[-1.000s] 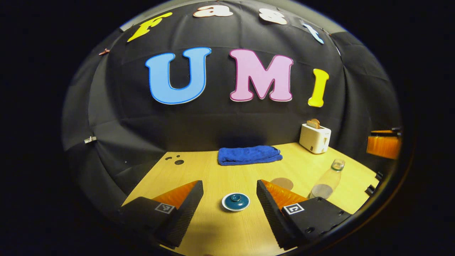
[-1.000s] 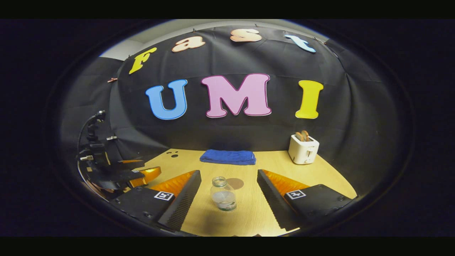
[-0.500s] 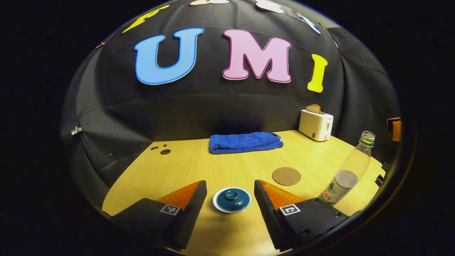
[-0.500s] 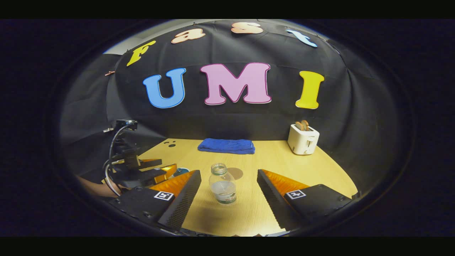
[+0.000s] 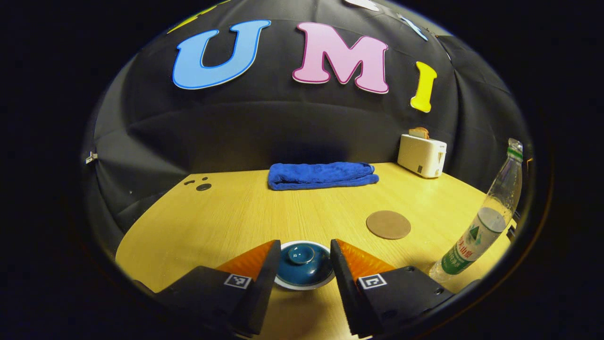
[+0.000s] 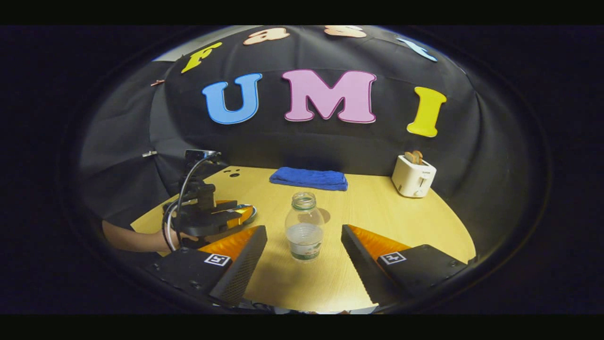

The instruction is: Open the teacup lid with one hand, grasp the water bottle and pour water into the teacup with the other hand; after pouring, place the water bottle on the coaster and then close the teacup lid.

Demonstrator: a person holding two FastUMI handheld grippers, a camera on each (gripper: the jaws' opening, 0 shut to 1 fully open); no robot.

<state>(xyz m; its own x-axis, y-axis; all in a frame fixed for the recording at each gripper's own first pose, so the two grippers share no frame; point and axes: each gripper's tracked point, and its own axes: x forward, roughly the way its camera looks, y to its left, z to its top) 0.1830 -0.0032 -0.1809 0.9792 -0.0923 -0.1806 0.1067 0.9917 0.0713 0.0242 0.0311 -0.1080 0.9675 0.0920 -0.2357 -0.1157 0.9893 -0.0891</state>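
Left gripper (image 5: 302,264) apart, straddling lid (image 5: 302,267); contact unclear. Right gripper (image 6: 304,255) apart before bottle (image 6: 304,226). Risk: off-centre squeeze skids lid.

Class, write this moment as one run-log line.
left gripper: open, straddling teacup lid | right gripper: open, short of water bottle | coaster: bare

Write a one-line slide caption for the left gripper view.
Open left gripper straddling the lidded teacup, with the coaster and water bottle standing off to its right.
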